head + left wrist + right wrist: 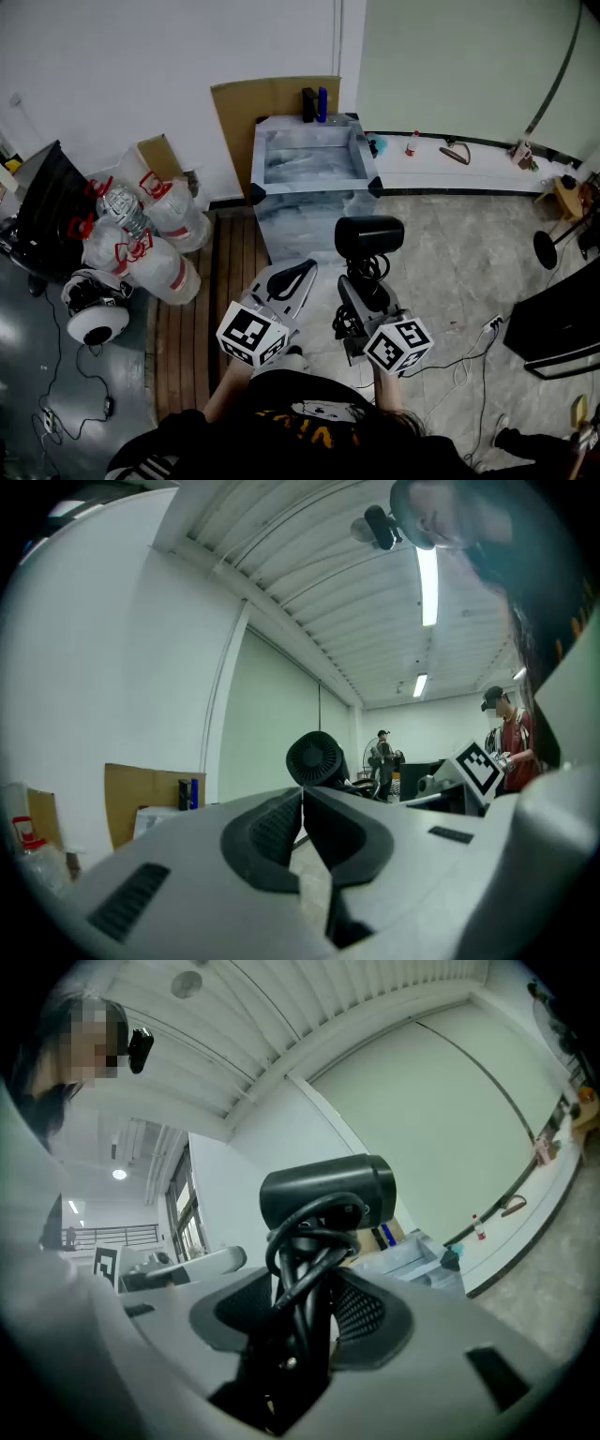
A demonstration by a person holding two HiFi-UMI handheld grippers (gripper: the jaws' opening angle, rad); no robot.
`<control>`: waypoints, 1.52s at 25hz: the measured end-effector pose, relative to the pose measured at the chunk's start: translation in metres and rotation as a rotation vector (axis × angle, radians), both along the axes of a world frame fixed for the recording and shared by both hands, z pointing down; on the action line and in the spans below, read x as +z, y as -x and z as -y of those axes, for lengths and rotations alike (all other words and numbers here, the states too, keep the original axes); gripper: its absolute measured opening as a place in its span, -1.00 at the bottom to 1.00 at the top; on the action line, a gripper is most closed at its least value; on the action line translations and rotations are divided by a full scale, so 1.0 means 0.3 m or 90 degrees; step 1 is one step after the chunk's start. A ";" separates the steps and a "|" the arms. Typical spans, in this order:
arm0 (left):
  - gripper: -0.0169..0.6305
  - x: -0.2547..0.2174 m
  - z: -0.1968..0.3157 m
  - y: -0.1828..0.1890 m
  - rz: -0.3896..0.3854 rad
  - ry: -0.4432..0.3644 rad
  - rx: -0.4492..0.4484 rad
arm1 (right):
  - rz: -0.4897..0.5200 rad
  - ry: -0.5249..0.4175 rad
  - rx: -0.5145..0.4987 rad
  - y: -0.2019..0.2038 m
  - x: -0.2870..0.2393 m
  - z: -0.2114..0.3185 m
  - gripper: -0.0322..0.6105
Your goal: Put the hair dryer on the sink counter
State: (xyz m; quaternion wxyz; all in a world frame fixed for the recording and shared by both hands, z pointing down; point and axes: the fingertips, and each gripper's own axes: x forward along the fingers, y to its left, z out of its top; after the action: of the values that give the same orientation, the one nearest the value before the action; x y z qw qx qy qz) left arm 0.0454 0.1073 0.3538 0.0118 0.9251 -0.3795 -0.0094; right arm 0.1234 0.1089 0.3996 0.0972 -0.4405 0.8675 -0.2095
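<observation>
In the head view the black hair dryer (369,235) stands upright in front of me, its cord looped around the handle. My right gripper (367,283) is shut on that handle and cord. The right gripper view shows the dryer's barrel (328,1191) above the pads and the cord (302,1252) squeezed between them. Beside it my left gripper (302,271) is shut and holds nothing. In the left gripper view its pads (281,825) meet at the tip, with the dryer (317,759) just beyond. The sink counter (267,191), a marbled cabinet with a basin, stands right ahead.
Two dark bottles (315,104) stand at the counter's back edge, before a cardboard sheet (236,118). Bags of plastic bottles (142,234) and a white round device (96,317) lie at left on wooden slats (187,328). A white ledge (450,171) and cables run at right.
</observation>
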 end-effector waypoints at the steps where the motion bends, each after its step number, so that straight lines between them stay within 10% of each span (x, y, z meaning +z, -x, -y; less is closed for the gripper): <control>1: -0.92 0.002 0.008 0.005 -0.002 0.001 0.000 | 0.002 0.000 -0.002 0.006 0.000 0.008 -0.30; 38: -0.92 0.096 0.306 0.335 -0.053 0.046 0.055 | 0.032 0.084 0.039 0.305 0.047 0.301 -0.30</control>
State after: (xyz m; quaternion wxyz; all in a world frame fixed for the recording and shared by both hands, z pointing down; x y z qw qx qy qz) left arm -0.0550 0.0157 0.3826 0.0612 0.9385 -0.3383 -0.0334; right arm 0.0320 0.0185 0.4138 0.0958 -0.4668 0.8353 -0.2743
